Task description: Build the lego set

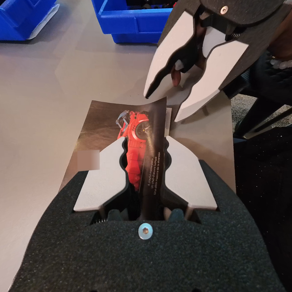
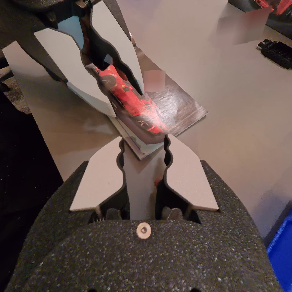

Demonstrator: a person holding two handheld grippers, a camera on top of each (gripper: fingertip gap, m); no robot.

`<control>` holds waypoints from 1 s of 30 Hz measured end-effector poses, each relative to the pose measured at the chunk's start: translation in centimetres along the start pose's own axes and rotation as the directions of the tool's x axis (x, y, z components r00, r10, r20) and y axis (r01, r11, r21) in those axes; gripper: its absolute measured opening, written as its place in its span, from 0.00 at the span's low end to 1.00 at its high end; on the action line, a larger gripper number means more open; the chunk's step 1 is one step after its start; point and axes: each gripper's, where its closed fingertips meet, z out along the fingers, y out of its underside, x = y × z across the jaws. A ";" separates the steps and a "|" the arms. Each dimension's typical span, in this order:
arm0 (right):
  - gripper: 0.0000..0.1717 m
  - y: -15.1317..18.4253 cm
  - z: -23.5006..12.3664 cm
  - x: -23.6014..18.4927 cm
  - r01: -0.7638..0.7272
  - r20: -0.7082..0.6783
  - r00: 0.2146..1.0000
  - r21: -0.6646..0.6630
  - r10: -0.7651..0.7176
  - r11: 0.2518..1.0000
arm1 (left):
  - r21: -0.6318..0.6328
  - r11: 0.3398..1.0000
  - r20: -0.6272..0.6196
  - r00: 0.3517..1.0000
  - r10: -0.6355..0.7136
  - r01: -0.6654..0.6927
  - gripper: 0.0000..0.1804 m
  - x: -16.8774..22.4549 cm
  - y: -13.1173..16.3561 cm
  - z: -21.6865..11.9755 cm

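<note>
Black, grainy gripper bodies fill the bottom of both wrist views, each with a silver screw at its middle and two pale grey fingers with wavy black pads reaching forward.

Largest in the scene is the smooth grey table [image 1: 47, 110], whose edge runs down the right of the left wrist view, with dark floor beyond it. At its far side stand two blue plastic bins [image 1: 129, 20], one of them holding dark small parts. Off to the far right in the right wrist view lies a row of black block-like pieces [image 2: 275, 53].

Near the table's edge lies a glossy booklet with a dark cover showing a red brick-built car [image 1: 110, 126]. Its cover is raised along the side nearest the table's edge and curves upward, with pale inner pages showing beneath it.

The left gripper [image 1: 144, 139] hovers low over the booklet, its fingers standing apart with the lifted cover rising between them; neither pad can be seen pressing on the paper. The right gripper [image 2: 143, 138] sits just beside the booklet's near corner, fingers spread, with bare table between its pads. In the left wrist view its tips [image 1: 162, 107] straddle the cover's raised corner without visibly closing on it.
</note>
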 end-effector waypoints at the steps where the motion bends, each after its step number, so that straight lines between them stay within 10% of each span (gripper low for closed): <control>1: 0.28 -0.2 -0.1 0.1 -0.007 -0.002 1.000 0.011 0.007 1.000 | 0.001 1.000 0.000 1.000 -0.001 0.001 0.23 0.0 0.0 0.0; 13: 0.04 -0.9 0.1 0.6 0.109 -0.082 0.991 0.040 -0.106 0.993 | 0.008 1.000 -0.006 1.000 -0.008 0.008 0.23 -0.1 -0.1 -0.1; 30: 0.02 -3.7 -0.4 0.0 0.211 -0.067 0.976 0.093 -0.205 0.973 | 0.121 0.992 0.018 0.999 0.034 -0.036 0.17 -0.2 -2.2 -1.8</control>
